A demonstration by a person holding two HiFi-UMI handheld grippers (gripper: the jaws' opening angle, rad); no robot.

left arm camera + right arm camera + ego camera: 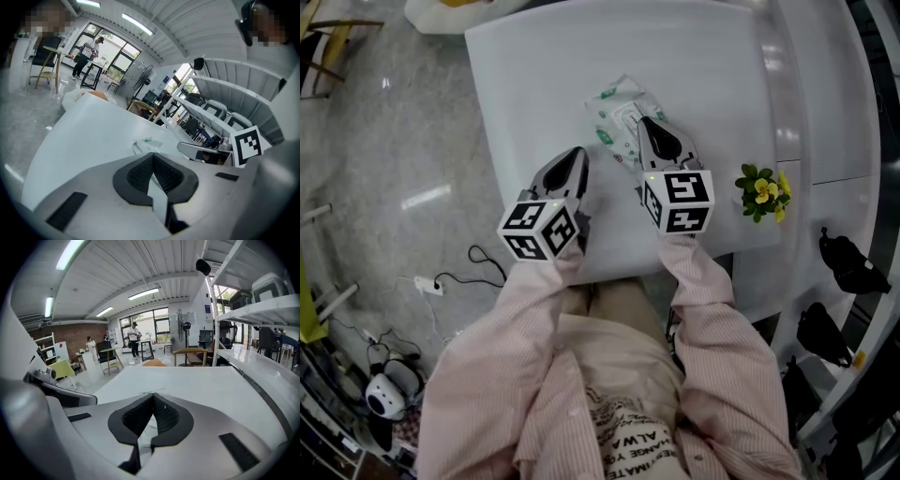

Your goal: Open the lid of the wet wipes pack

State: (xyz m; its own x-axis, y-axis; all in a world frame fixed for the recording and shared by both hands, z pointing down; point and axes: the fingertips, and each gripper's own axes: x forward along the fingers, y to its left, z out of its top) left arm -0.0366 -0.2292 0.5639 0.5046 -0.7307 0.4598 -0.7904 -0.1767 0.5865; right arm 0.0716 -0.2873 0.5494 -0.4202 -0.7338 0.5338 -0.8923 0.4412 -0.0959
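Nearest the head cam: pink striped sleeves (703, 281) of the person, each ending in a gripper w/ a marker cube. L gripper (578, 154) sits over the near-left part of the white desk (544, 75), clear of the pack; in the left gripper view its jaws (152, 157) are pressed together at the tips, w/ only bare desk showing through the gap behind them. R gripper (644, 122) lies over the wet wipes pack (612, 114), tip on the pack's near-right part. In the right gripper view its jaws (153, 397) are also pressed together, the white-and-green pack showing below and just ahead of them; whether the lid flap is nipped between the pads can't be told. The pack rests mid-desk, set diagonally, well apart from the L gripper. A small yellow flower (761, 190) stands at the desk's right edge, beside the R cube (678, 200). Cables (455, 272) lie on the grey floor at left.
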